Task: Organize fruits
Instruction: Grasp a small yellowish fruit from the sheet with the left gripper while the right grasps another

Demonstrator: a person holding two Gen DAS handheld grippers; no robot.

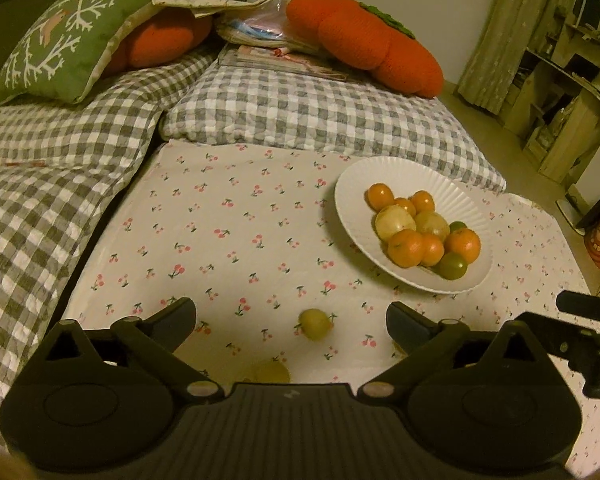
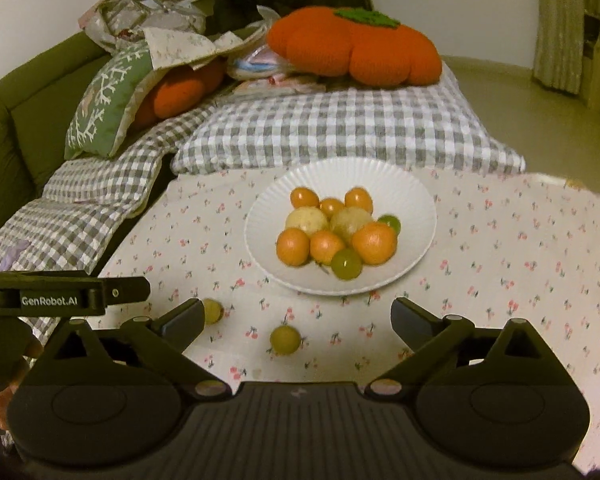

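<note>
A white ribbed plate (image 2: 268, 208) on the cherry-print cloth holds a pile of oranges (image 2: 374, 243), pale yellow fruits (image 2: 306, 220) and green ones (image 2: 346, 264). In the left wrist view the plate (image 1: 348, 200) is ahead to the right. My left gripper (image 1: 290, 312) is open over the cloth, with a small yellow-green fruit (image 1: 315, 323) lying loose between its fingers, untouched. Another yellowish fruit (image 1: 270, 372) is half hidden under the gripper body. My right gripper (image 2: 298, 308) is open in front of the plate. A loose fruit (image 2: 285, 340) lies between its fingers and a second one (image 2: 212, 311) beside the left fingertip.
Grey checked cushions (image 2: 340, 128) lie behind the cloth, with orange pumpkin pillows (image 2: 352, 50), a green pillow (image 2: 104, 108) and papers on them. A green sofa (image 2: 28, 120) runs along the left. A hand (image 2: 4, 400) shows at the lower left. Shelves (image 1: 572, 80) stand at the far right.
</note>
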